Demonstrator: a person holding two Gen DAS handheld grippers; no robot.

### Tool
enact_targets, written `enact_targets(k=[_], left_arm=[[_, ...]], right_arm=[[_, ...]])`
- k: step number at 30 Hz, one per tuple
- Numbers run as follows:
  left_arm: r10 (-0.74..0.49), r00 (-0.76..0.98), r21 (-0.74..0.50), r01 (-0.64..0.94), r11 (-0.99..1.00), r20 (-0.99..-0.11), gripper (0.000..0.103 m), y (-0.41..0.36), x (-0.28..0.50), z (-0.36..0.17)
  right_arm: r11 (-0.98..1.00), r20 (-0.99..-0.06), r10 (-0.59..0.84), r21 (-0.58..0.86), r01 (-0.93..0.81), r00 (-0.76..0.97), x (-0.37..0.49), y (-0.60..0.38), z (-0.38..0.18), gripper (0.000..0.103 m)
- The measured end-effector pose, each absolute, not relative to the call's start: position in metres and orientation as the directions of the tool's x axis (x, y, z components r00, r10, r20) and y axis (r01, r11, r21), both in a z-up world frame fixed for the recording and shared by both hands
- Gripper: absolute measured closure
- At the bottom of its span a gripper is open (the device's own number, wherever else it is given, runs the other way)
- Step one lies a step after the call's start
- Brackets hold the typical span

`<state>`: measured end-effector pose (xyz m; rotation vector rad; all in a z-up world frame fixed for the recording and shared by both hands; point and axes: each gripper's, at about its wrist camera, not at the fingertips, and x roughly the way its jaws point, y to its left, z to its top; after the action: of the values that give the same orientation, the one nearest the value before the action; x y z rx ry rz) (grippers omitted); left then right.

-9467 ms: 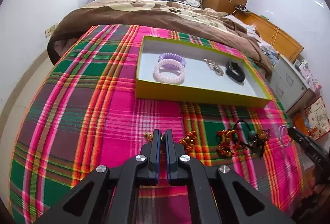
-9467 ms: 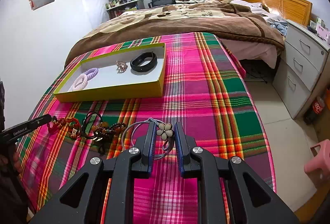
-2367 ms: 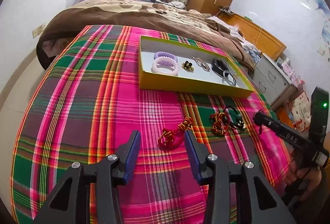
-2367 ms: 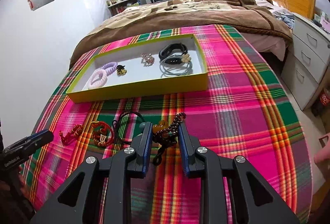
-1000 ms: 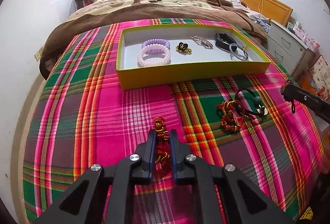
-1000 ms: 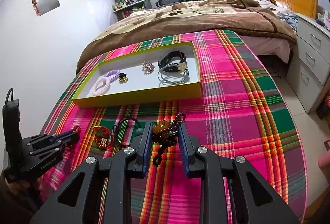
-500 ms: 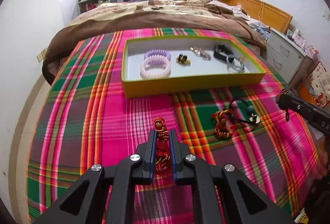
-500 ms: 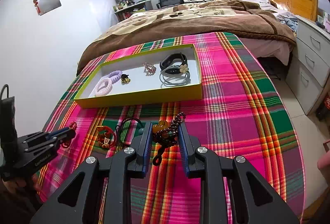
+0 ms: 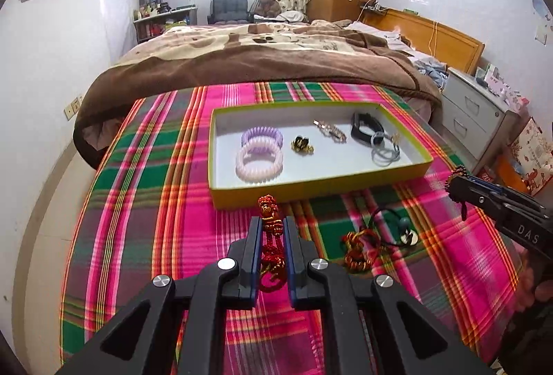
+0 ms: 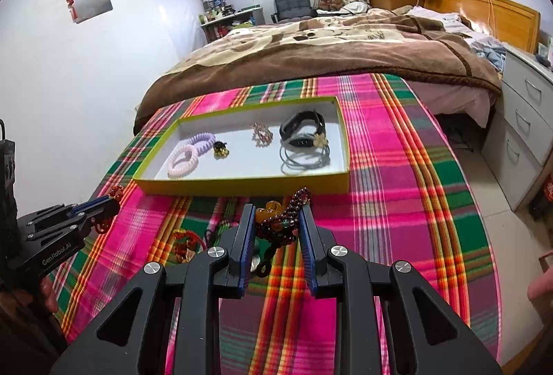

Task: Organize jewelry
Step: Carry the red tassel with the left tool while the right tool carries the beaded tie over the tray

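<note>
**A:** Carrying, by the look of it; both tongs are loaded and the yellow tray (image 9: 311,190) is the place to go; the left tongs (image 9: 272,238) are clamped on a red-and-gold knotted cord bracelet (image 9: 270,226), which hangs between the pads clear of the plaid bedspread (image 9: 145,223).

**B:** And the right tongs (image 10: 276,230)?

**A:** Clamped on a dark beaded bracelet (image 10: 281,221) with an amber charm, its tail dangling below the pads; they sit just short of the tray's near wall.

**B:** What is already sorted?

**A:** Two coil bands (image 9: 260,152), a small black-and-gold piece (image 9: 301,144), a chain (image 9: 330,129), a black wristband (image 9: 364,132) and grey hair ties (image 9: 385,153) lie in the tray; one more red-gold tangle (image 9: 359,247) and a black cord with a bead (image 9: 394,226) lie on the bedspread, near the tray.

**B:** So the next move?

**A:** My judgement: bring the left tongs forward over the near wall, high enough that the hanging loop does not snag the rim; lower over bare floor beside the coil bands; part the pads; the right load wants the same, toward the open middle.
</note>
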<state>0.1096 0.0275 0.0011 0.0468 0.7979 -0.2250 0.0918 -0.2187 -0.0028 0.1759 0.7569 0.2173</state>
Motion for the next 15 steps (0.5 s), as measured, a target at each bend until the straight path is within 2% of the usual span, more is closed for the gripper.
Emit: enact_targets(k=[15], left_arm=[[-0.216, 0.685, -0.109, 0.197, 0.974, -0.696, 0.091, 0.03, 0.167, 0.014]], right_arm=[[0.959, -0.661, 0.283, 0.186, -0.214, 0.695, 0.146, -0.193, 0.005, 0.078]])
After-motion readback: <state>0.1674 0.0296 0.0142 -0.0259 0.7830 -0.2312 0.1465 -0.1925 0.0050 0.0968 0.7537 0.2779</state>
